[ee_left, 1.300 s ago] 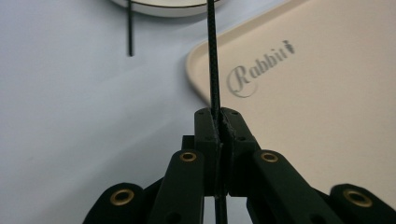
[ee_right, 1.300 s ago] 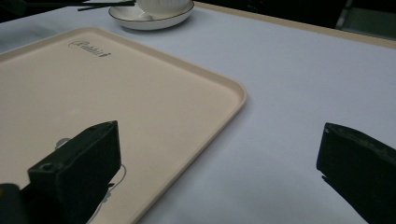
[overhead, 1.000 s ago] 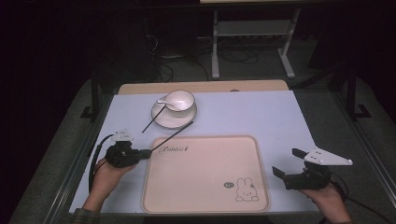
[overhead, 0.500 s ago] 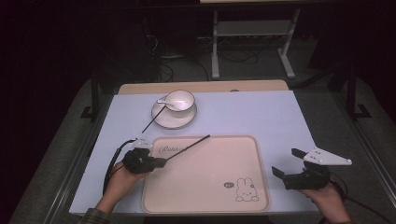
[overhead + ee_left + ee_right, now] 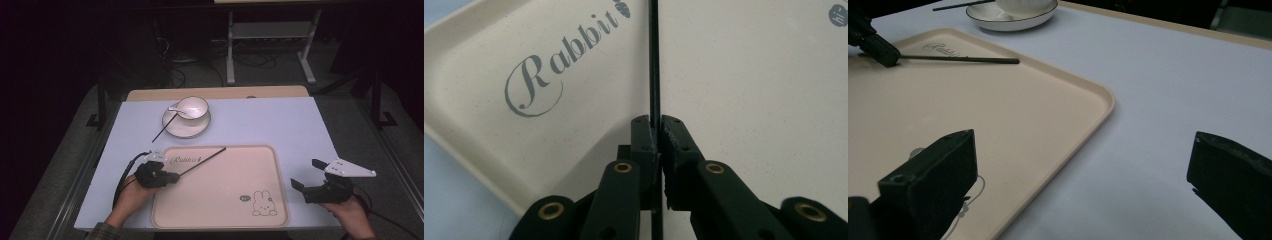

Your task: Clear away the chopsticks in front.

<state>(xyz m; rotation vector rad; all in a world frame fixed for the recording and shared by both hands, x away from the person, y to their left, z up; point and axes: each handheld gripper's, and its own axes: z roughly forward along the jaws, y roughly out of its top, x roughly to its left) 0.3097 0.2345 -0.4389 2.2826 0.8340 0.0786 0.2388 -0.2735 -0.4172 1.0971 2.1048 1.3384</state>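
My left gripper (image 5: 174, 176) (image 5: 657, 122) is shut on one end of a thin black chopstick (image 5: 202, 160) (image 5: 654, 60), low over the left part of the beige rabbit tray (image 5: 220, 200) (image 5: 749, 75). Its jaws have just eased open slightly, with the stick still pinched between the pads. The chopstick's far end reaches the tray's back rim. In the right gripper view the same chopstick (image 5: 958, 59) lies along the tray (image 5: 998, 125). My right gripper (image 5: 306, 174) (image 5: 1080, 150) stands open and holds nothing, on the table to the right of the tray.
Behind the tray a white bowl (image 5: 192, 106) with a spoon (image 5: 175, 109) sits on a saucer (image 5: 186, 125). A second black chopstick (image 5: 164, 129) leans off the saucer's left edge onto the pale blue table (image 5: 270, 120).
My left gripper has moved right and down with the chopstick, from beside the tray's left edge to over the tray. The right gripper has stayed put.
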